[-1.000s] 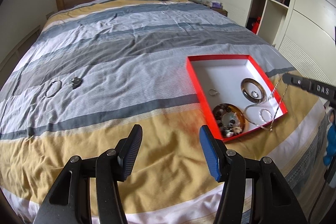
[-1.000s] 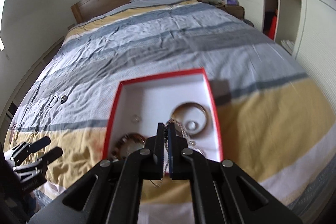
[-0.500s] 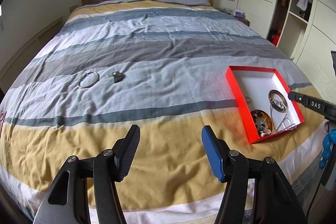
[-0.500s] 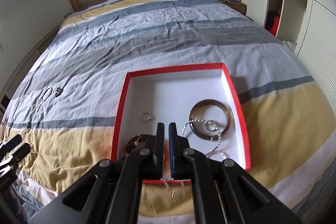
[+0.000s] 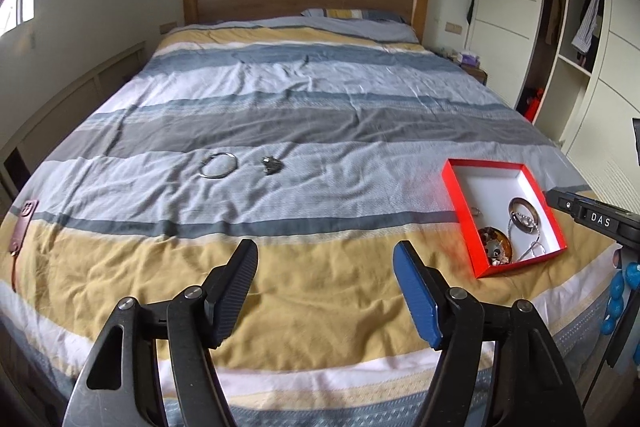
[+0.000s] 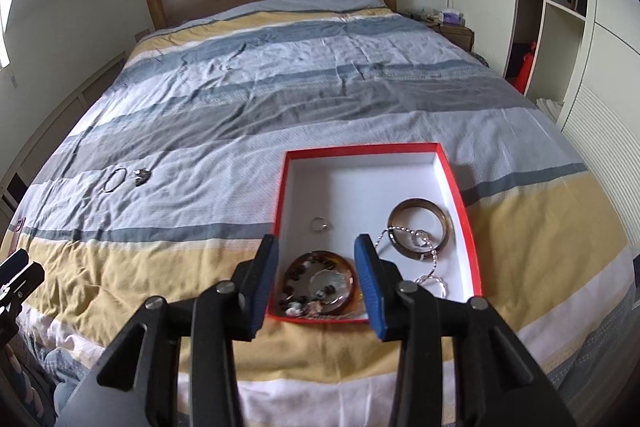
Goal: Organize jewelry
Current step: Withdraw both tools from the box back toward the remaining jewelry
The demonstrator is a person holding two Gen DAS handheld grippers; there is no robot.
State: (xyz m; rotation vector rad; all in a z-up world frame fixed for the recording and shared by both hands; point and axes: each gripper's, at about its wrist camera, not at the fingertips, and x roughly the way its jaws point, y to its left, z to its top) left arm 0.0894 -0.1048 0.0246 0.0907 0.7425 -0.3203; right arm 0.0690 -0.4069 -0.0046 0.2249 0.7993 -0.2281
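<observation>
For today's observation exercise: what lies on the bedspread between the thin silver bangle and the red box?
In the left wrist view, one small dark metal piece lies just right of the thin silver bangle; from there to the red box the bedspread is bare.

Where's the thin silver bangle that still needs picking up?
The thin silver bangle lies on the striped duvet, left of centre in the left wrist view, just left of a small dark trinket, well away from the red box.

left tool (image 5: 325, 263): jaws opening, wide apart, nothing between them, tipped down | right tool (image 6: 316, 259): jaws opening, nothing held, tipped down
</observation>
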